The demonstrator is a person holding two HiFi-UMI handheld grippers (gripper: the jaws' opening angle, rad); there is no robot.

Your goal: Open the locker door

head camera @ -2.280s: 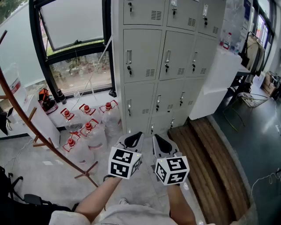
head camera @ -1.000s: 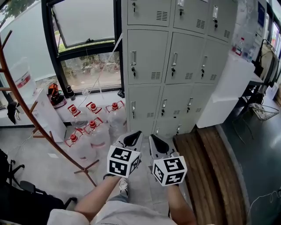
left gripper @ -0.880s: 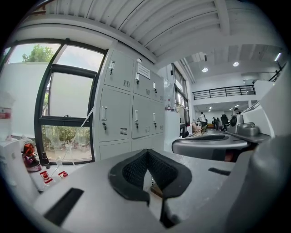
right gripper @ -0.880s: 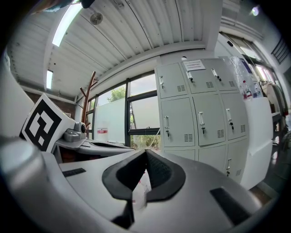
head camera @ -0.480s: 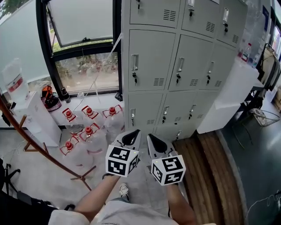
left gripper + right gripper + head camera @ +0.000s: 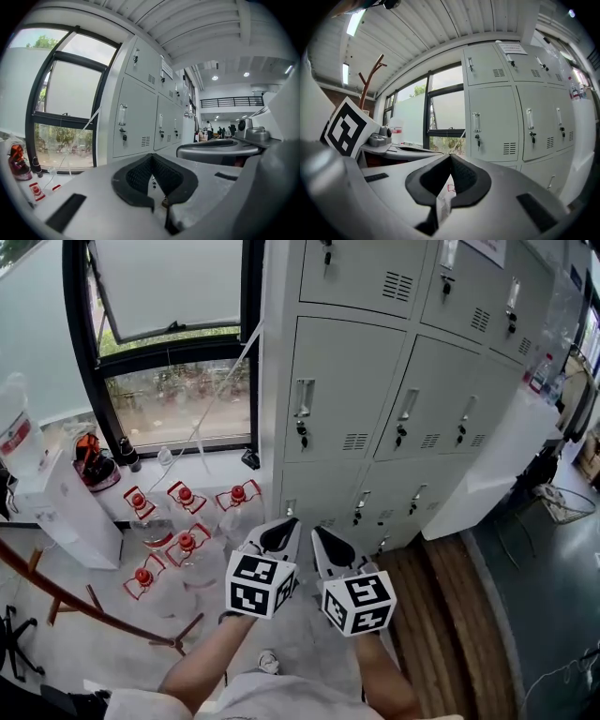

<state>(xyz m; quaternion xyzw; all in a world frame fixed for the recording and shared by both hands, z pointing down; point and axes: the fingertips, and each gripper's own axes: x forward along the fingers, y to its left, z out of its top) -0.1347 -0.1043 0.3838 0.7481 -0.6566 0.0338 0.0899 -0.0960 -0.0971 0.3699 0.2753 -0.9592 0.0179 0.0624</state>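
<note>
Two grippers, both closed and empty, are held side by side at waist height with their noses aimed at the lockers [image 6: 403,418]. On the left gripper [image 6: 281,532] and the right gripper [image 6: 323,538] the pads meet tip to tip, and only floor and locker fronts show through the hollow behind the tips. That low, paired carry looks to me like a walk-up pose rather than a reach, as neither is lifted toward anything yet. The nearest door [image 6: 342,390], in the middle row of the left column, is shut and well apart from both grippers. Its upright handle [image 6: 303,399] sits along the left edge, with a key [image 6: 302,435] hanging in the lock just below. I can't tell which door is meant, but this one is the handiest, and hooking its handle would call for a gripper raised and opened first. Jugs [image 6: 178,521] with red caps stand on the floor under the window, left of the lockers and, I'd judge, out of the way. As for writing, a paper notice [image 6: 512,48] is stuck on a top-row door, its print too small to read. The marker cubes carry only black-and-white square patterns. A bottle [image 6: 11,432] at the far left has a red label I can't make out.
</note>
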